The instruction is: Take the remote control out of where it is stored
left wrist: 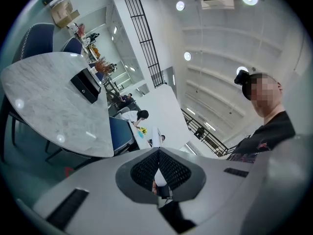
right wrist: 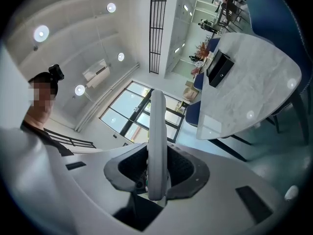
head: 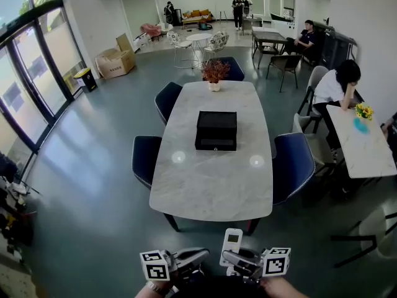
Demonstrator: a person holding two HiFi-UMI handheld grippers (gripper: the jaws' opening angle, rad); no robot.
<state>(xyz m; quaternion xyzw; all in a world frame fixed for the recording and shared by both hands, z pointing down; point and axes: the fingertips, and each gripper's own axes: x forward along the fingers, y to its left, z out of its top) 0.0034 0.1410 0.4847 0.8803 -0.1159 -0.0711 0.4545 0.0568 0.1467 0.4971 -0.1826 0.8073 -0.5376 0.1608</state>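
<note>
Remote control [head: 232, 242], slim, white, small-screened, sits clamped in the jaws of our right gripper [head: 239, 261]; our left gripper [head: 200, 255] has its jaws together.

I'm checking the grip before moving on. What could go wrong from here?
The right tongs pinch only one end of the remote; most of it sticks out past them, so it may tilt or slip. It is held over the floor, short of the table, so a drop could land hard.
</note>
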